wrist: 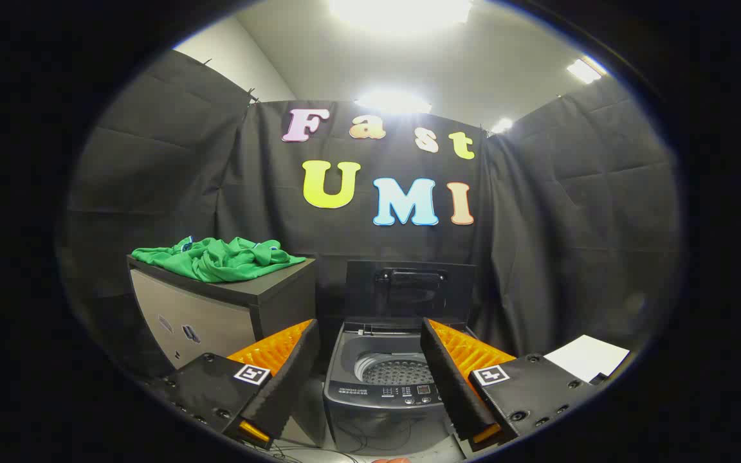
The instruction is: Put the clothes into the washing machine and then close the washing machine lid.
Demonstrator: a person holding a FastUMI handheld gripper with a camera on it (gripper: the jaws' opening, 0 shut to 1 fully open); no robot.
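A small grey top-loading washing machine (386, 386) stands on the floor just beyond my fingers, seen through the gap between them. Its lid (409, 288) is raised upright against the black wall, and the perforated drum (395, 371) inside holds nothing. Crumpled green clothes (216, 258) lie on top of a dark cabinet (226, 315), to the left of the machine and higher than it. My gripper (370, 337) is open, orange-and-black fingers (280, 360) spread wide with nothing between them, well short of the clothes.
Black cloth walls close the booth in behind and on both sides. A white sheet of paper (586, 357) lies low on the right, past the right finger. Thin cables run on the pale floor in front of the machine.
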